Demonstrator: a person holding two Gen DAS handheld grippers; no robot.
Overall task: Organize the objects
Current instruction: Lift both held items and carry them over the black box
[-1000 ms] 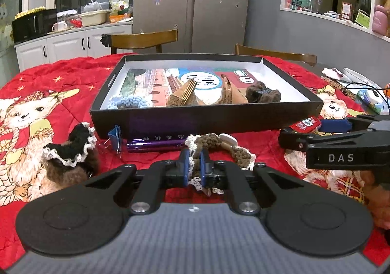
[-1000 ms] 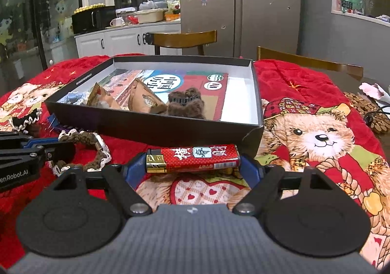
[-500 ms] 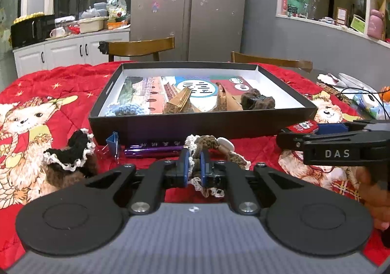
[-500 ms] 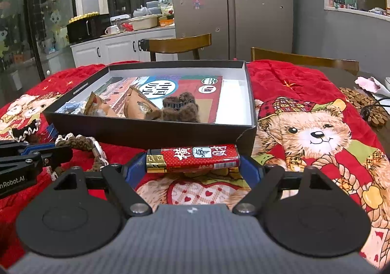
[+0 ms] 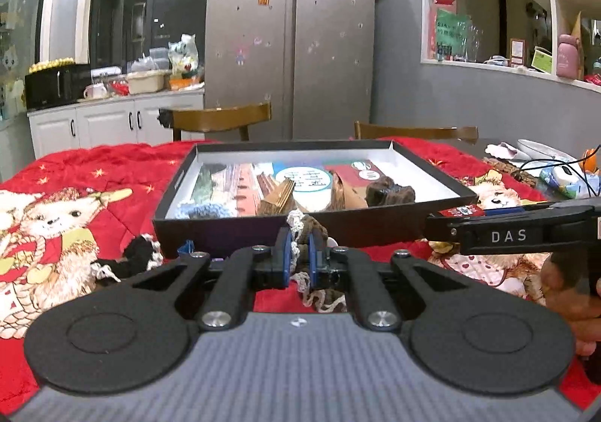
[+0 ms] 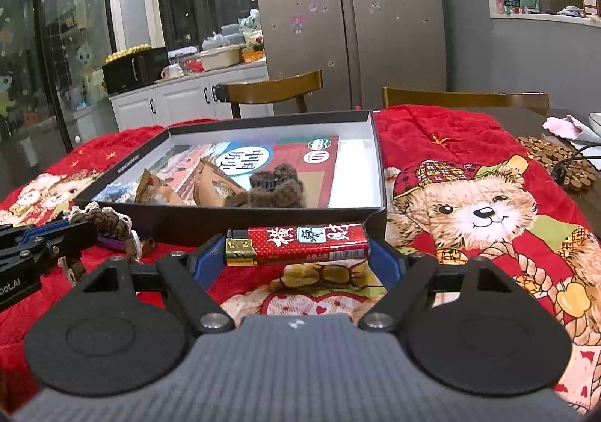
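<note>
Crocheted brown-and-cream scrunchie [image 5: 300, 230] is now up off the red blanket [image 5: 112, 166], pinched tight between the blue pads of the left gripper [image 5: 299, 258], with a loop of lace dangling below. A second ago it was still lying on the cloth in front of the box [image 5: 263, 234], so the pick worked and what's left for it, I'd guess, is the carry over the near wall. The black frilly scrunchie [image 5: 139, 253] and the purple pen [image 6: 110, 243] are still lying out on the blanket beside it.

Over on the right, the right gripper [image 6: 298, 253] has the red lighter [image 6: 296, 242] spanned lengthwise between wide-set pads, held level just short of the box's near corner, same as before. Both grippers point slightly downward at the box, side by side. The person's hand [image 5: 571, 294] is wrapped round the right handle.
</note>
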